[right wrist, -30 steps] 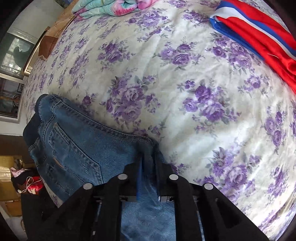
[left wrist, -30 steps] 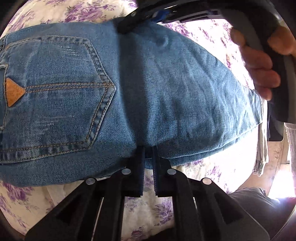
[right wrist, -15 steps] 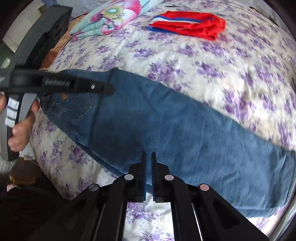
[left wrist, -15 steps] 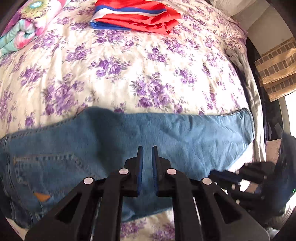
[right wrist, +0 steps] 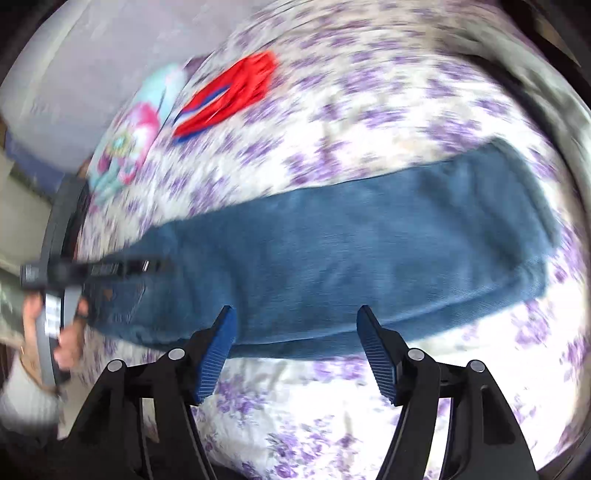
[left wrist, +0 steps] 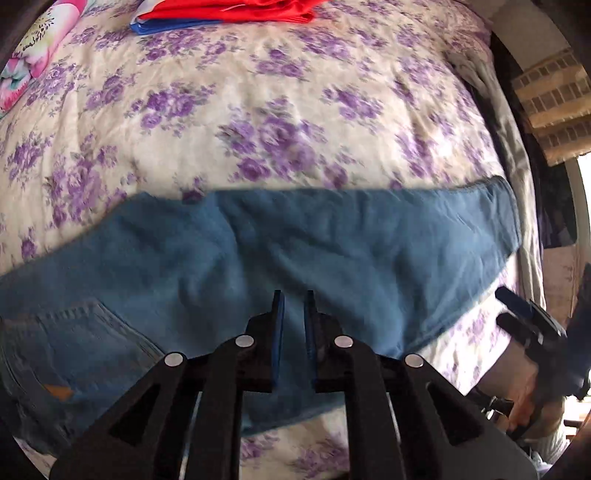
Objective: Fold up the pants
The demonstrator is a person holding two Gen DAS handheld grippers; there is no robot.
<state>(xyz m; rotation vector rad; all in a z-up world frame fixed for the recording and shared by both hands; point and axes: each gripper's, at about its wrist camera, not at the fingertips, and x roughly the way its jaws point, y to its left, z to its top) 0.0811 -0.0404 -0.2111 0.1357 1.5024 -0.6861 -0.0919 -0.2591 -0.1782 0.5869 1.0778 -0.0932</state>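
Note:
Blue jeans lie folded lengthwise across the floral bed, waist and back pocket at the left, leg hem at the right. In the right wrist view the jeans stretch from left to right. My left gripper hovers over the jeans' near edge with its jaws nearly together and nothing between them. My right gripper is open and empty above the jeans' near edge. The right gripper also shows in the left wrist view, and the left one in the right wrist view.
A folded red, white and blue garment lies at the far side of the bed; it also shows in the right wrist view. A colourful folded cloth lies beside it. The bed's floral sheet spreads beyond the jeans.
Both grippers have let go of the jeans and pulled back. The right gripper has opened wide. The jeans now lie flat on the bed.

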